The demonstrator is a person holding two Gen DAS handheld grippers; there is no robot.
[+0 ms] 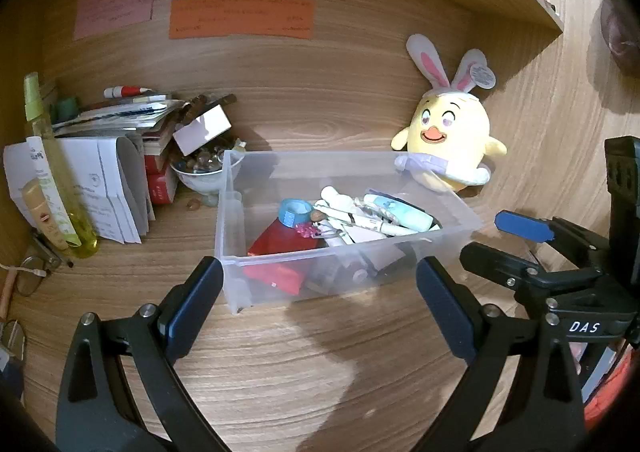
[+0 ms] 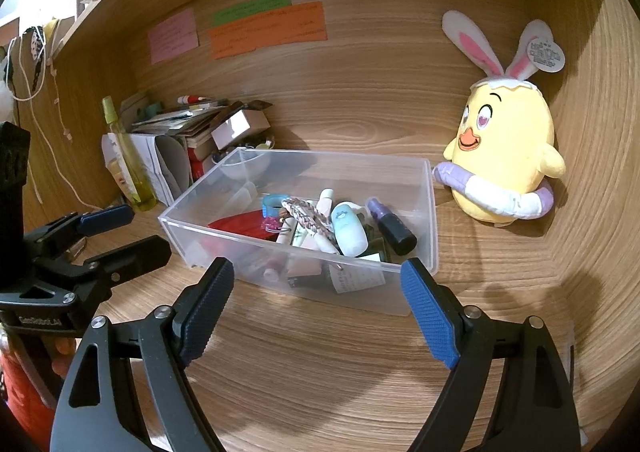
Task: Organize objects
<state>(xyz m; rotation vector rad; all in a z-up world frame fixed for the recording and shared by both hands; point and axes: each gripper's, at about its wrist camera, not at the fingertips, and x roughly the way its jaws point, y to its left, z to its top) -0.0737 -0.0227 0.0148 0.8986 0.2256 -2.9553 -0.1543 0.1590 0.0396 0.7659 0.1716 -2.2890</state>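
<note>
A clear plastic bin (image 1: 236,219) (image 2: 430,211) stands on the wooden desk and holds several small items: a red pouch (image 1: 280,242), a blue tape roll (image 1: 294,211), a mint tube (image 2: 349,230) and a purple-capped bottle (image 2: 390,223). My left gripper (image 1: 316,284) hovers open just in front of the bin's near wall, nothing between its fingers. My right gripper (image 2: 316,284) is likewise open and empty before the bin; it also shows at the right of the left wrist view (image 1: 500,240). The left gripper appears at the left of the right wrist view (image 2: 120,232).
A yellow chick plush with rabbit ears (image 1: 452,131) (image 2: 502,155) leans in the back right corner. At the back left sit papers and books (image 1: 116,171), a spray bottle (image 1: 52,163), a bowl of stones (image 1: 200,171) and glasses (image 1: 32,272). Coloured notes (image 1: 240,17) hang on the back panel.
</note>
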